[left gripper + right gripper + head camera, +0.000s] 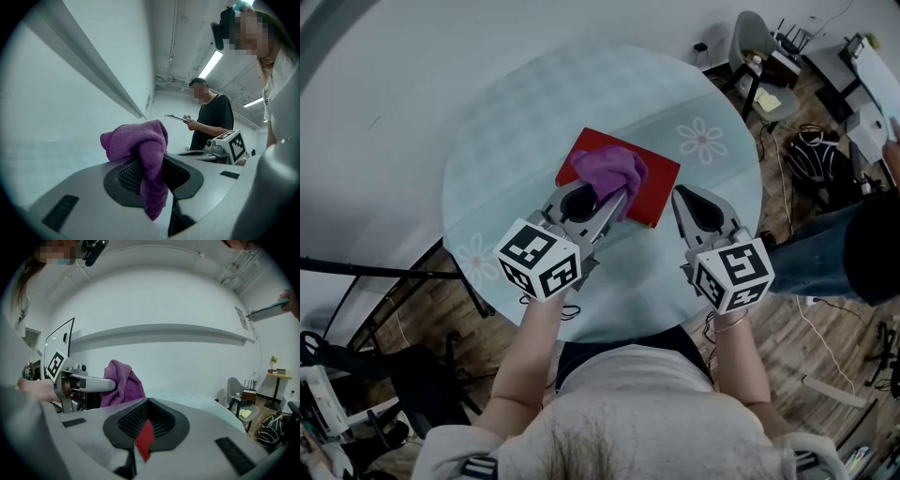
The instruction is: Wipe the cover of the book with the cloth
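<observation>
A red book [654, 187] lies near the middle of the round glass table [516, 122]. A purple cloth [611, 169] sits bunched on the book's left part. My left gripper [617, 199] is shut on the cloth [140, 140], and a fold hangs down between its jaws. My right gripper [676, 193] is at the book's right edge, beside the cloth, with its jaws drawn together on nothing. In the right gripper view a sliver of the red book [145, 439] shows through the seam of the right gripper [146, 420]. That view also shows the cloth [124, 383] at the left.
A person in a dark shirt [213, 117] stands to the right of the table with a clipboard. A grey chair [759, 47] and a black bag [811, 155] are on the wooden floor beyond the table's right side. A white wall runs behind the table.
</observation>
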`<control>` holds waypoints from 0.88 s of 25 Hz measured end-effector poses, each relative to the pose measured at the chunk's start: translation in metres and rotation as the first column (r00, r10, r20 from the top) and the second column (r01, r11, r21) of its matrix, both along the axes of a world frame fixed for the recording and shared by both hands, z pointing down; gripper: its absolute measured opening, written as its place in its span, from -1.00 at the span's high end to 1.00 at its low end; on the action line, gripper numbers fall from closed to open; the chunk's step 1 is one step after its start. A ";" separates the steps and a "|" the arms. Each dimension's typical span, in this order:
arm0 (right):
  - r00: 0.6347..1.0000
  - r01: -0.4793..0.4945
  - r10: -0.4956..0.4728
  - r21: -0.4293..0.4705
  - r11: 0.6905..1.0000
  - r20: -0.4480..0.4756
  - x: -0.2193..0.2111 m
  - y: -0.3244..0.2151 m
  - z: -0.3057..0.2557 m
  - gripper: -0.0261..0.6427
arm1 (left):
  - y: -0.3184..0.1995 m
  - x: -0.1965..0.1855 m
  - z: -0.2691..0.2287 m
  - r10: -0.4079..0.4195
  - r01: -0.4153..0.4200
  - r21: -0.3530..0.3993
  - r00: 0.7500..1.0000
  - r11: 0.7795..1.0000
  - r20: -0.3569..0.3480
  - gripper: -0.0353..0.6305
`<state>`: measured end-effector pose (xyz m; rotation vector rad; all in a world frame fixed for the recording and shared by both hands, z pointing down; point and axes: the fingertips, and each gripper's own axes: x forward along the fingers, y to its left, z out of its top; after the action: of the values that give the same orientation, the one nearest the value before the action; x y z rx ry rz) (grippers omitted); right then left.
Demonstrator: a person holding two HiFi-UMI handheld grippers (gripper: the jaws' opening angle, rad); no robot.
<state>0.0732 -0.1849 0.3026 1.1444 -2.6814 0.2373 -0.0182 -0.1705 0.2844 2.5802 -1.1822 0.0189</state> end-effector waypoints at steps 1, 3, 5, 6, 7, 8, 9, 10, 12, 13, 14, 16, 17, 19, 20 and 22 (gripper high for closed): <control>1.000 0.003 -0.003 0.001 1.000 -0.002 0.000 0.001 0.000 0.86 | 0.000 0.000 0.000 0.000 0.000 0.000 1.000 1.000 0.000 0.56; 1.000 0.008 -0.008 0.002 1.000 -0.005 0.000 0.001 0.000 0.86 | 0.000 0.001 -0.001 -0.001 0.001 0.002 1.000 1.000 -0.001 0.56; 1.000 0.013 -0.013 0.000 1.000 -0.005 -0.001 0.002 0.001 0.86 | 0.000 0.002 -0.002 0.001 -0.001 0.002 1.000 1.000 -0.002 0.56; 1.000 0.014 -0.014 -0.001 1.000 -0.006 -0.001 0.002 0.001 0.86 | 0.000 0.002 -0.002 0.001 -0.001 0.003 1.000 1.000 -0.003 0.56; 1.000 0.015 -0.015 -0.003 1.000 -0.006 -0.002 0.003 0.002 0.86 | 0.000 0.002 -0.001 0.002 -0.002 0.002 1.000 1.000 -0.004 0.56; 1.000 0.016 -0.016 -0.004 1.000 -0.005 -0.002 0.003 0.003 0.86 | 0.000 0.002 -0.001 0.003 -0.003 0.002 1.000 1.000 -0.004 0.56; 1.000 0.015 -0.016 -0.004 1.000 -0.004 -0.003 0.003 0.003 0.86 | 0.000 0.002 -0.001 0.004 -0.004 0.003 1.000 1.000 -0.004 0.56; 1.000 0.015 -0.015 -0.005 1.000 -0.004 -0.003 0.003 0.003 0.86 | 0.000 0.003 -0.001 0.005 -0.005 0.003 1.000 1.000 -0.003 0.56; 1.000 0.014 -0.014 -0.006 1.000 -0.004 -0.002 0.002 0.003 0.86 | 0.000 0.004 -0.001 0.006 -0.006 0.003 1.000 1.000 -0.001 0.56; 1.000 0.013 -0.013 -0.006 1.000 -0.004 -0.002 0.001 0.003 0.86 | 0.000 0.004 -0.001 0.007 -0.007 0.003 1.000 1.000 -0.001 0.56; 1.000 0.012 -0.012 -0.007 1.000 -0.003 -0.001 0.001 0.003 0.86 | 0.000 0.005 -0.002 0.008 -0.008 0.003 1.000 1.000 -0.001 0.56; 1.000 0.016 -0.016 -0.009 1.000 -0.003 -0.001 0.002 0.004 0.86 | 0.000 0.006 -0.002 0.010 -0.010 0.002 1.000 1.000 -0.002 0.56; 1.000 0.020 -0.020 -0.011 1.000 -0.003 -0.002 0.002 0.004 0.86 | -0.001 0.006 -0.002 0.011 -0.011 0.001 1.000 1.000 -0.002 0.56; 1.000 0.028 -0.028 -0.017 0.999 -0.006 -0.003 0.002 0.006 0.86 | -0.001 0.005 -0.001 0.014 -0.014 0.000 1.000 1.000 -0.002 0.56; 0.999 0.031 -0.031 -0.021 0.999 -0.006 -0.004 0.002 0.007 0.86 | -0.002 0.005 -0.001 0.015 -0.015 -0.002 1.000 1.000 -0.003 0.56; 0.999 0.033 -0.033 -0.031 0.999 -0.004 -0.003 0.002 0.011 0.86 | -0.001 0.006 0.000 0.017 -0.017 -0.004 1.000 1.000 -0.002 0.56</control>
<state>0.0702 -0.1834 0.3132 1.0892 -2.6806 0.2699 -0.0125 -0.1718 0.2839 2.5865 -1.1586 0.0224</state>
